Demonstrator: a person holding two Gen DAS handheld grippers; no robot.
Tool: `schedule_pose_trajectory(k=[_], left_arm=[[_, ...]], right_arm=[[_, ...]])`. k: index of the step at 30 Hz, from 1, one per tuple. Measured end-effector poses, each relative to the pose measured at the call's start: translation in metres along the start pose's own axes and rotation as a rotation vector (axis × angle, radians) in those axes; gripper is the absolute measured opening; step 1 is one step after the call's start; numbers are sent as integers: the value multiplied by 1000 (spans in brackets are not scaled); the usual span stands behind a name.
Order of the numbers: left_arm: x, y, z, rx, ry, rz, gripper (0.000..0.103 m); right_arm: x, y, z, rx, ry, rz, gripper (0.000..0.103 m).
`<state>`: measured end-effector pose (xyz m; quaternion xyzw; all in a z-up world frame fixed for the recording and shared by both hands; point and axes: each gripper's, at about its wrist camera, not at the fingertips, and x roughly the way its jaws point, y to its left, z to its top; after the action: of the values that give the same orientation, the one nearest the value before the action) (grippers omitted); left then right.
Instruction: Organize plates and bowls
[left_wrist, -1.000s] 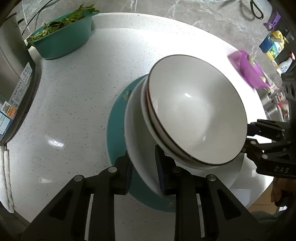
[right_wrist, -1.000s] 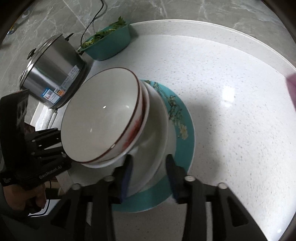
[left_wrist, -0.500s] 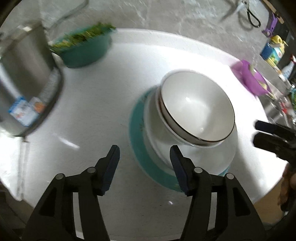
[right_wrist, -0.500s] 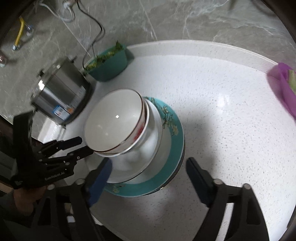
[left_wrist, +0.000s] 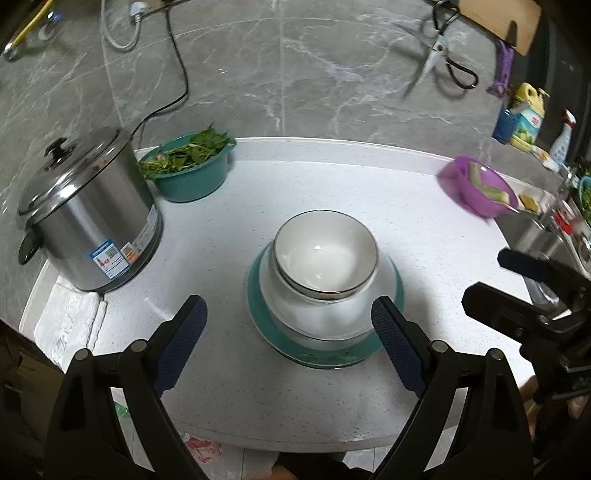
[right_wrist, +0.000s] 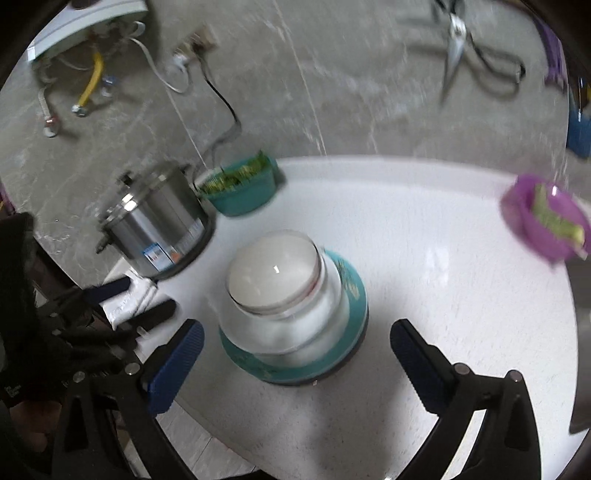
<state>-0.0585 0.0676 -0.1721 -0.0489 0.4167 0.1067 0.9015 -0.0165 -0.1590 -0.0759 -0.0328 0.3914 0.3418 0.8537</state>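
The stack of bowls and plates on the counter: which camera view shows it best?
The left wrist view shows the stack of bowls and plates best: sharp, with the top bowl's dark rim, the white dish beneath it and the teal plate all distinct. The right wrist view is motion-blurred; the stack appears there only as smeared layers.

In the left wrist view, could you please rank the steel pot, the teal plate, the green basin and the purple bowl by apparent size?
1. Steel pot
2. Teal plate, though it sits nearer the camera
3. Green basin
4. Purple bowl, close to the basin and blurred
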Motion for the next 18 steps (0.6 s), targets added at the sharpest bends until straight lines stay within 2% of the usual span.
schedule_pose_trajectory(k=[6, 10, 12, 15, 18], left_arm=[[-12, 8, 15, -32, -9, -84, 91], [-17, 19, 30, 2, -11, -72, 91], [-19, 25, 34, 17, -9, -68, 91], [-15, 28, 36, 56, 27, -47, 103], [-14, 32, 32, 60, 46, -38, 103]], right_arm=[[-12, 19, 10, 29, -46, -56, 103], [-16, 29, 16, 95, -46, -171, 103], [-20, 36, 17, 112, -78, -211, 103], [-21, 53, 18, 92, -84, -262, 103], [-20, 58, 18, 124, -77, -297, 103]])
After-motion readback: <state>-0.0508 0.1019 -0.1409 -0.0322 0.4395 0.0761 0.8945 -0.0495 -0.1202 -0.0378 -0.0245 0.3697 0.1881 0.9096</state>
